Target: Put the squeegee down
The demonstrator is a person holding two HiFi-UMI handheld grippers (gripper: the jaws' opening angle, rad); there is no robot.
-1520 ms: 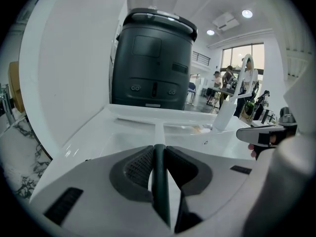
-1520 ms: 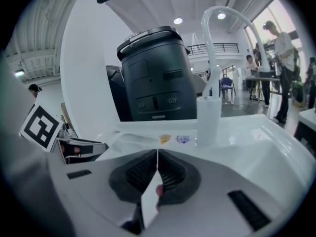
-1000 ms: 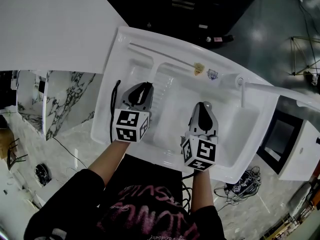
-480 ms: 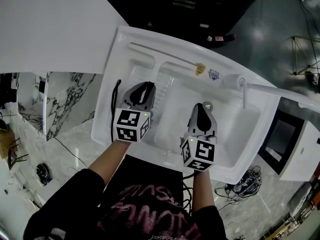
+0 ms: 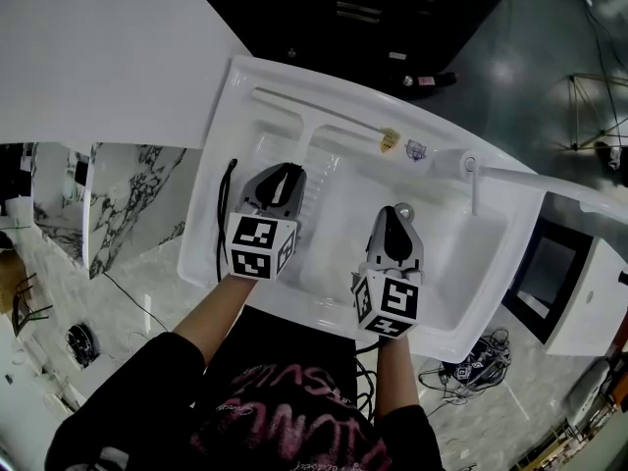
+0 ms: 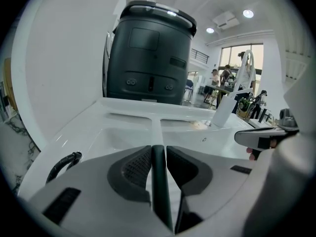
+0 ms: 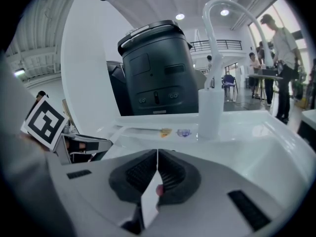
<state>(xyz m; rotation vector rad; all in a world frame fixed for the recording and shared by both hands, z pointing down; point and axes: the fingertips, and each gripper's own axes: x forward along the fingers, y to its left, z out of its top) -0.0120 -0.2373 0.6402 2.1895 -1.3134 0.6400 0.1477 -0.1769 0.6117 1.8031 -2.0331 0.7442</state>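
White sink unit (image 5: 245, 78) dead centre from the head view, its faucet (image 5: 474, 179) off to the right, marble floor below and a dark grey bin-shaped appliance (image 6: 148, 53) looming behind. Both arms are reaching in over it. The left gripper (image 5: 284, 175) hangs over the ribbed drainboard (image 5: 316, 180) side, and its tongs are clenched on a narrow dark bar standing upright between the pads. I take that bar for the squeegee (image 6: 159, 181), though only this slim edge of it shows. So the squeegee is up off the sink, gripped in the left tongs, not yet set down.

Over to the right gripper (image 5: 394, 216), poised above the basin. In its own view the tongs are pressed together at the tips, with a pale sliver showing in the gap lower down; I can't name it, and it reads as empty.

A black ribbed cord (image 5: 224, 214) lies along the sink's left rim, just beside the left gripper — one to steer clear of.

Where are we? By my reading, the carry is over and the set-down is about to start. What's needed next is a lowering of the left gripper until the squeegee rests flat on the drainboard or rim, then a clean release — easing the tongs apart without tipping the bar into the basin.
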